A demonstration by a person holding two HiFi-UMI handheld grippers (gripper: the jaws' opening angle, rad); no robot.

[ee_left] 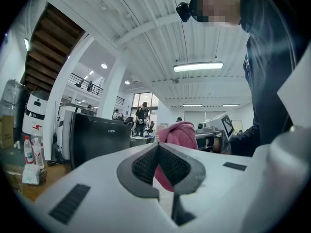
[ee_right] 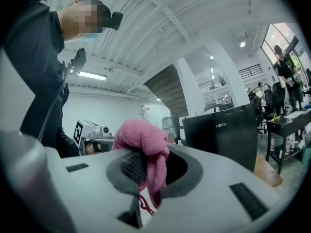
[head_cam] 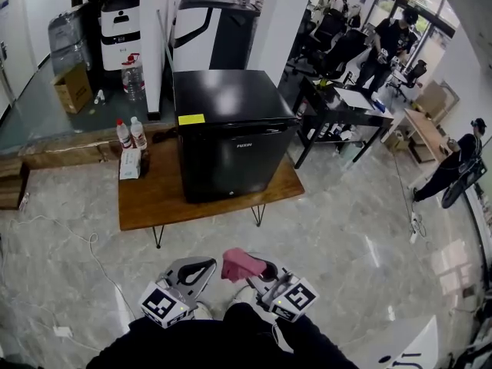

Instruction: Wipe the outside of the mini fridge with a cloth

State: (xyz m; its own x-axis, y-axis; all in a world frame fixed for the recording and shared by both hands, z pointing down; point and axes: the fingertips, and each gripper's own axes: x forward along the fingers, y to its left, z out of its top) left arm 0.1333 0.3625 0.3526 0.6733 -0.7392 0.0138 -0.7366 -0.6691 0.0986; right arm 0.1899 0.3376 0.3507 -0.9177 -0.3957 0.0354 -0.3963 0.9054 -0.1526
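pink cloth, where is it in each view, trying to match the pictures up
Head view: pink cloth at bottom centre, held by the right hand-held gripper.
Left gripper view: the cloth sits at centre, just beyond the closed jaws.
Right gripper view: the cloth is left of centre, pinched between the jaws and hanging down.
Shared landmark: the black mini fridge, beyond the cloth in all three.
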